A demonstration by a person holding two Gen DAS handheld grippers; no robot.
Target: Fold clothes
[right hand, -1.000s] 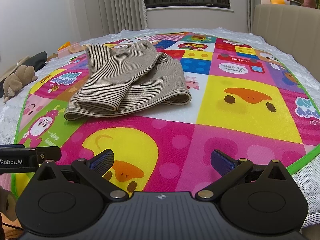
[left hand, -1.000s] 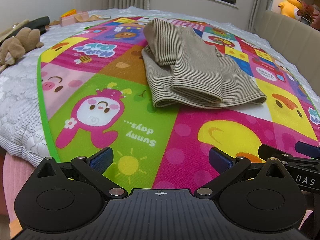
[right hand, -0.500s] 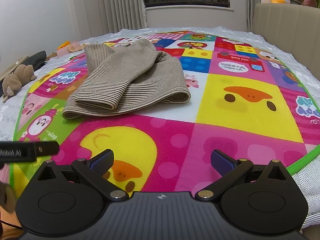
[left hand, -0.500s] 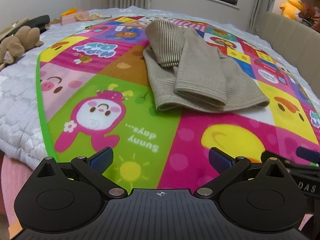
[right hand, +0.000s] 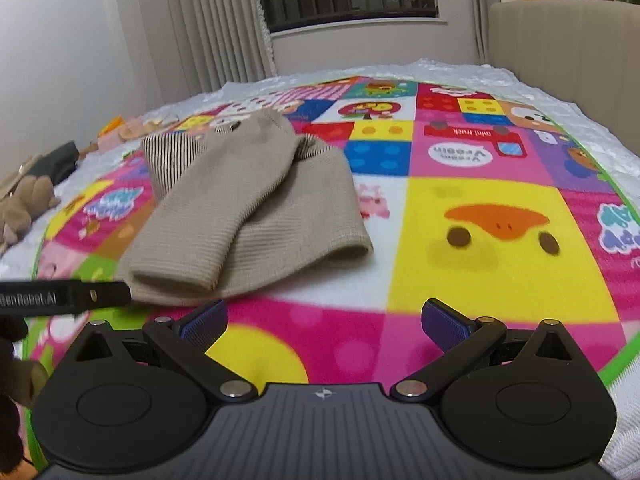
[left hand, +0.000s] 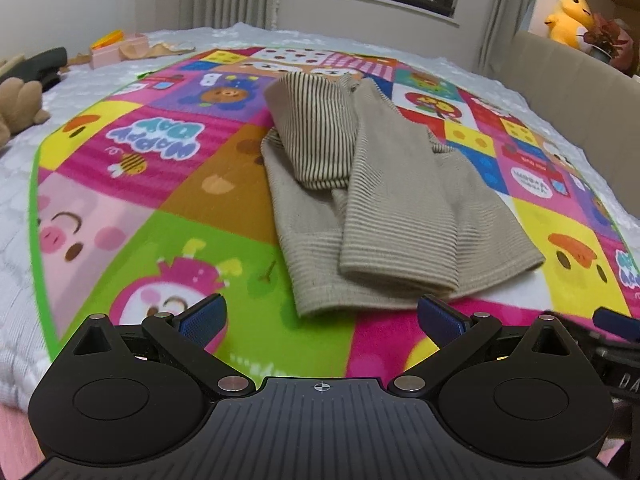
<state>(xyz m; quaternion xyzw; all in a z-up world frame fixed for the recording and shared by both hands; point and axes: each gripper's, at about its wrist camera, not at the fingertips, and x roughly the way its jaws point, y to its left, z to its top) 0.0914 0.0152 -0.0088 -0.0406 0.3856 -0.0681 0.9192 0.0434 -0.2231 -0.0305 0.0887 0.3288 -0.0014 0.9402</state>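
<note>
A beige striped knit sweater (left hand: 384,200) lies on a colourful cartoon play mat (left hand: 168,184), both sleeves folded over its body. It also shows in the right wrist view (right hand: 256,208). My left gripper (left hand: 320,320) is open and empty, just short of the sweater's near hem. My right gripper (right hand: 324,324) is open and empty, over the mat just in front of the hem's right part. The left gripper's side (right hand: 64,298) shows at the left edge of the right wrist view.
The mat lies on a white quilted bed (left hand: 16,208). A brown plush toy (left hand: 20,100) and small items (left hand: 116,46) lie at the far left. A beige headboard (right hand: 560,44) stands at the right, with a yellow plush (left hand: 568,20) above it.
Both grippers have moved forward toward the sweater's near hem, which now looms larger. Both stay open and empty.
</note>
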